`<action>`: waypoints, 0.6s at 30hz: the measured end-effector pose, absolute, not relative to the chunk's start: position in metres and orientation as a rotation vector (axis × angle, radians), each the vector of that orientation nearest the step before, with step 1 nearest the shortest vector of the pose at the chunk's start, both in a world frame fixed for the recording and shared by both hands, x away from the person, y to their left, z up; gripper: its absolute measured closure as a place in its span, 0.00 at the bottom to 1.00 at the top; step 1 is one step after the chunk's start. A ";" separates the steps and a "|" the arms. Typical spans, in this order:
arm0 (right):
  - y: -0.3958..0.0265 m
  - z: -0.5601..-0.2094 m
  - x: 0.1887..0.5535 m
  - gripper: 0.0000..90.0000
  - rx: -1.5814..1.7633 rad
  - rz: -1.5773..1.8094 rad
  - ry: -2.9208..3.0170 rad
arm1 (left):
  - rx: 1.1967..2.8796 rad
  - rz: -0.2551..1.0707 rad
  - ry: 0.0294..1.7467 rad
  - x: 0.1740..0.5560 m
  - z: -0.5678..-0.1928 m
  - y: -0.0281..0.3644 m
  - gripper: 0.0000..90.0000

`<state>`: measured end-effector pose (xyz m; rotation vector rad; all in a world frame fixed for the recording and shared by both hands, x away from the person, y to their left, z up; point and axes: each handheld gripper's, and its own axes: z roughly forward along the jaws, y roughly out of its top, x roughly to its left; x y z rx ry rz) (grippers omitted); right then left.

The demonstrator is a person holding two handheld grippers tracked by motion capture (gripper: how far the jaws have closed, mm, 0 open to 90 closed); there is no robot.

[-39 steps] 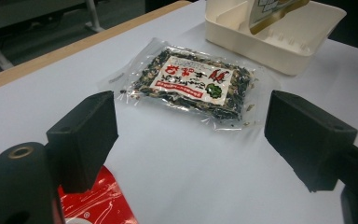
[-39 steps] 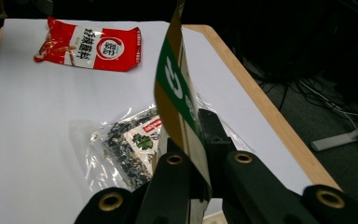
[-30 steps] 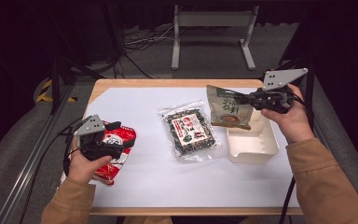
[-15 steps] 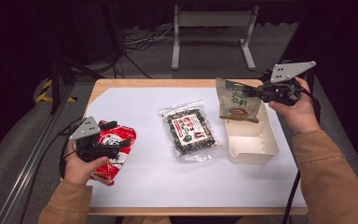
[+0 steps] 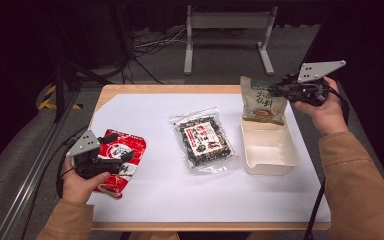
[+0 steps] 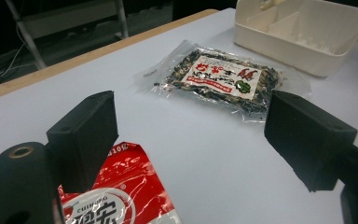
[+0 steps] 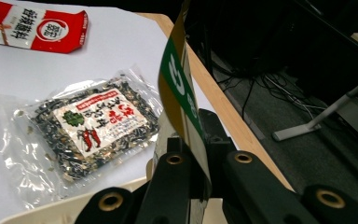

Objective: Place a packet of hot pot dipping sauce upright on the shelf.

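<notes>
Jaws of the right gripper [image 5: 272, 91] clench the green packet [image 5: 261, 102]; left gripper [image 5: 122, 150] jaws gape above the red packet [image 5: 127, 150].

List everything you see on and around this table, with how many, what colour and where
Green and tan snack pouch: one, held upright above the far end of the tray.
Tray: one, cream, with dividers inside, at the right of the table.
Clear bag of dark mix: one, with a red and white label, flat at the middle of the table.
Red and white packet: one, flat at the left of the table.
Table: one, wooden edge, covered by a white sheet.
Grey metal stand: one, on the floor beyond the table.
Left gripper: one, black, jaws open over the red packet's end.
Right gripper: one, black, shut on the pouch's top edge.
Hands and tan sleeves: two, from the near side.
</notes>
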<state>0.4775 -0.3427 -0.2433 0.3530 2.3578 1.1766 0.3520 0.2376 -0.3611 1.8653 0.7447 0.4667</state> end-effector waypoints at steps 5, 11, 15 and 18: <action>-0.349 -0.247 0.488 0.99 0.355 1.161 2.351 | 1.866 0.478 0.771 0.347 -0.363 0.244 0.20; -0.355 -0.253 0.498 0.99 0.332 1.172 2.337 | 1.867 0.491 0.794 0.341 -0.365 0.249 0.19; -0.358 -0.258 0.504 0.99 0.328 1.162 2.329 | 1.862 0.497 0.807 0.338 -0.366 0.253 0.19; -0.360 -0.263 0.509 0.99 0.340 1.175 2.321 | 1.857 0.503 0.805 0.337 -0.366 0.254 0.19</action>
